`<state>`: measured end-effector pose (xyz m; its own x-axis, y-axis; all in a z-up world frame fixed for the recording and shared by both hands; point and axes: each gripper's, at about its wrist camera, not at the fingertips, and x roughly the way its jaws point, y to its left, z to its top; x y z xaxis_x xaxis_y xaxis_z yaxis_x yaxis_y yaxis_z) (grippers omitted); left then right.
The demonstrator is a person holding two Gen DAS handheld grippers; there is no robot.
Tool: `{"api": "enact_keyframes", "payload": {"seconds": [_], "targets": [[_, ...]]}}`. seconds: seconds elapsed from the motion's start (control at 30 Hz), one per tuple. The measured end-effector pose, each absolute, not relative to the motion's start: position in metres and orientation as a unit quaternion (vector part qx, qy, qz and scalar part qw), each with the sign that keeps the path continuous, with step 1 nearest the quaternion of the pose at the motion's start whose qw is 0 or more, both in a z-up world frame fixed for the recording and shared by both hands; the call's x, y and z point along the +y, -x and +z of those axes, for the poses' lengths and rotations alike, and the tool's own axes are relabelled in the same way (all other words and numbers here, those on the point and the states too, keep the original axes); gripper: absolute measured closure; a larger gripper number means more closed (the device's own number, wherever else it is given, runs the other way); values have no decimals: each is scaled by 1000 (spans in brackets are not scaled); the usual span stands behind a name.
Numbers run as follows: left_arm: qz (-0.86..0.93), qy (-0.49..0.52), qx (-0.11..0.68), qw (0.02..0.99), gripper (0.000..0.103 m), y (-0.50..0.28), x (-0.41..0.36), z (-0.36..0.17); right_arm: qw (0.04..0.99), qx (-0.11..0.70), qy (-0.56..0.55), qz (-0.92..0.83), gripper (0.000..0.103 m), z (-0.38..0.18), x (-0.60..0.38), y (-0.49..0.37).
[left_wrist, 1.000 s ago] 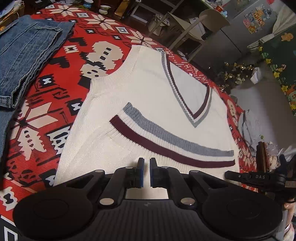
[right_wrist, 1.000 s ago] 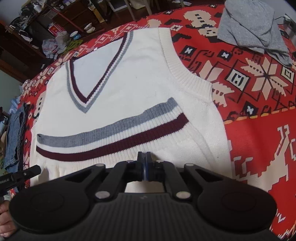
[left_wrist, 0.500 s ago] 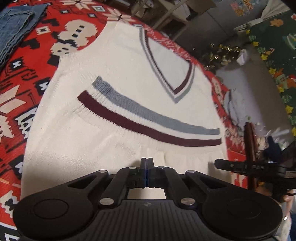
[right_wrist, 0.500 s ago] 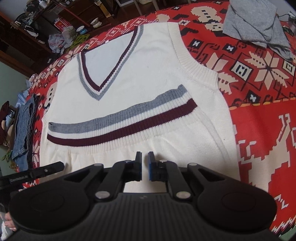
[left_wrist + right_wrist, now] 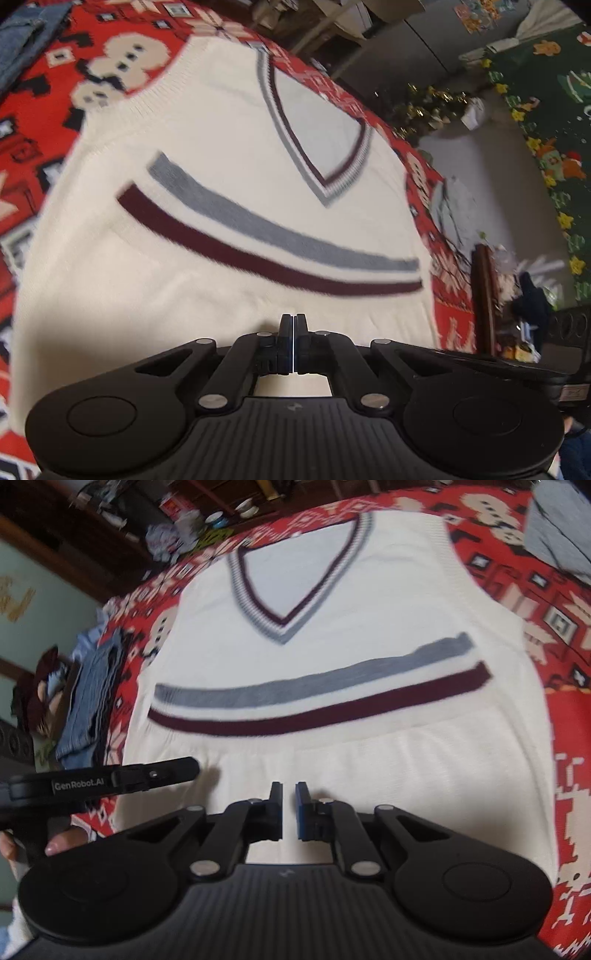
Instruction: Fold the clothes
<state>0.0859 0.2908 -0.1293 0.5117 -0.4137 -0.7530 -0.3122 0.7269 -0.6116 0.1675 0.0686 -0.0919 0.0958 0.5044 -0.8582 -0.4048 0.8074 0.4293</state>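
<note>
The left tool (image 5: 293, 325) is clenched, its two pads pressed flat together with no cloth visibly caught between them; it hovers over the near part of the cream knit vest (image 5: 229, 177), close above the knit, though actual contact cannot be told. In the right wrist view the same tool's finger (image 5: 155, 775) reaches in from the left edge, its tip over the vest's near left border, with the person's hand (image 5: 55, 843) gripping the handle behind it.

The vest lies flat, front up, on the red patterned cloth (image 5: 33, 122) that covers the counter. Its V-neck (image 5: 295, 572) points toward the viewer and a grey band (image 5: 314, 681) and a maroon band (image 5: 317, 716) run across it. A fold line crosses the vest just below the maroon band, where the lower part is doubled up.

The right tool (image 5: 289, 794) stands slightly apart, a narrow gap between its pads and nothing in it, poised over the folded near part.

Left of the vest, folded denim (image 5: 88, 701) sits near the counter's edge. To the right, bare red cloth leaves open room, with a grey garment (image 5: 561, 528) lying well apart at the far right corner.
</note>
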Motion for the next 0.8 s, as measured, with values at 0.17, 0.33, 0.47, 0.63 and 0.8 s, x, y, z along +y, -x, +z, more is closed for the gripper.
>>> {"api": "enact_keyframes", "payload": {"seconds": [0.17,0.33,0.47,0.63,0.8], "targets": [[-36,352,516,780,103,-93,277,-141,730,607,-13,314,97,-101,105,-153],[-30,361,514,777,103,-96,284,-150,748,582,31,317,97,-108,127,-151],[-18,385,494,779,103,-96,297,-149,750,579,0,321,97,-114,130,-168],[-33,405,478,779,103,-92,303,-143,751,578,-25,319,97,-114,130,-177],[-57,398,482,778,103,-83,287,-133,745,584,-7,321,97,-106,120,-159]]}}
